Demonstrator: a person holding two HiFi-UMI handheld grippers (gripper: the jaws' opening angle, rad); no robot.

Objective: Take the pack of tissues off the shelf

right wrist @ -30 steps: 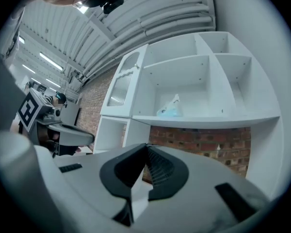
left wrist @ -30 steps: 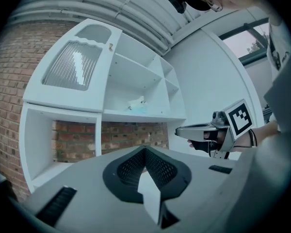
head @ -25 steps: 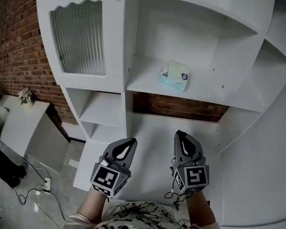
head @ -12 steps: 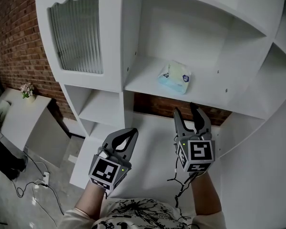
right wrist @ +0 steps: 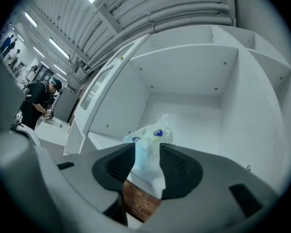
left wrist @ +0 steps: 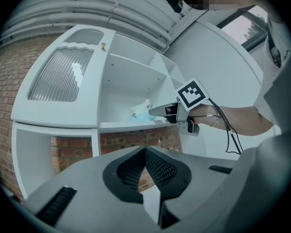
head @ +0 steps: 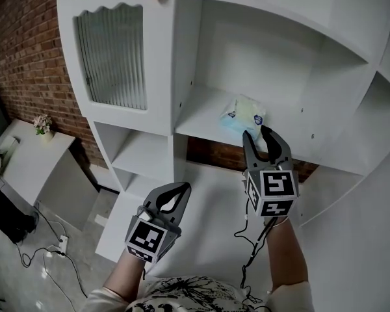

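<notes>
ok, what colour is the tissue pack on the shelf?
Tissue pack: pale blue-green with small dark blue marks. Clearest in the head view.

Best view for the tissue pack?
Right gripper view: tissue pack largest, centred, seen between the right gripper's closing jaws, its lower part hidden. Head view: smaller, on the shelf. Left gripper view: tiny, distant.
</notes>
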